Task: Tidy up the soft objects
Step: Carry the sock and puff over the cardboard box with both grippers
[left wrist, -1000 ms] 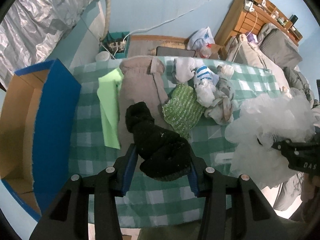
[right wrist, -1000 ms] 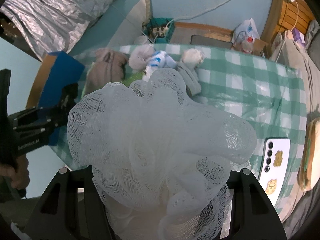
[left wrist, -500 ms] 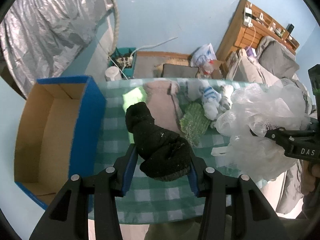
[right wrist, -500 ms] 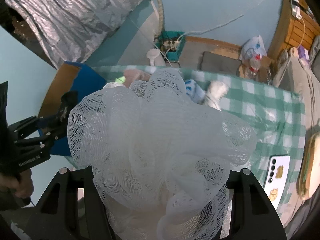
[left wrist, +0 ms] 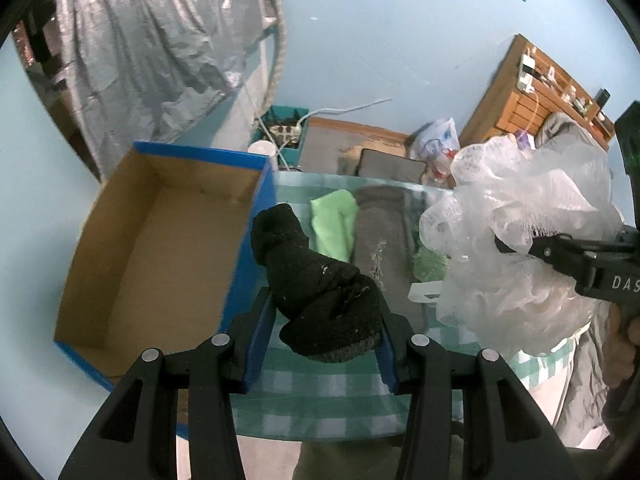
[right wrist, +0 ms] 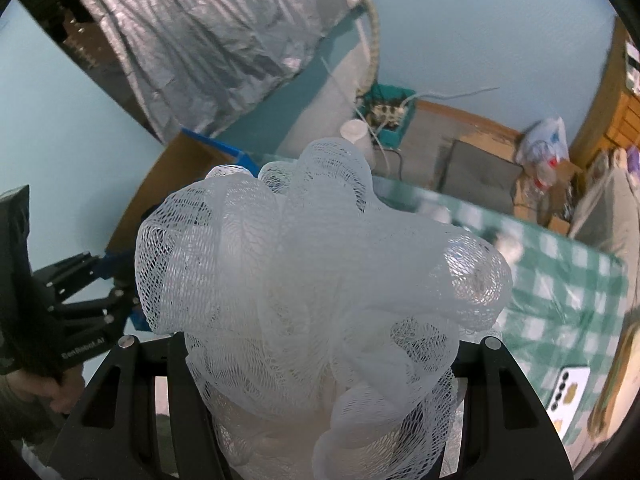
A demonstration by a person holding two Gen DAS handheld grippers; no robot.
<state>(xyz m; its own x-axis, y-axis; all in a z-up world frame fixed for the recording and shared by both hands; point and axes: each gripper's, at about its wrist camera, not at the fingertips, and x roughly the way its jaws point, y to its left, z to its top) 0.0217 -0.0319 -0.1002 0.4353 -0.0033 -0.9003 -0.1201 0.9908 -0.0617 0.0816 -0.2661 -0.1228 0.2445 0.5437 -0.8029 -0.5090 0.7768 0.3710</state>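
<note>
Nearest the left camera, the left tongs (left wrist: 322, 344) are clamped on a black sock (left wrist: 316, 284), its long axis running up and away from the pads, toe end tilted left. The right tongs (right wrist: 320, 380) grip a white mesh bath pouf (right wrist: 320, 280) that fills most of that view; seen from the left camera, the pouf (left wrist: 516, 240) hangs to the right above the desk (left wrist: 320, 396) and its green checked cloth.

The open blue cardboard box (left wrist: 160, 256) lies to the left of the sock, its near wall just beside the left tongs, so the left hand is judged the nearer one; the move would be leftward over that wall. Nothing seems to bar the way.

Farther back on the desk lie a light green cloth (left wrist: 334, 224) and a grey garment (left wrist: 382, 240), then a power strip (left wrist: 285, 132) on the floor by the wall.
</note>
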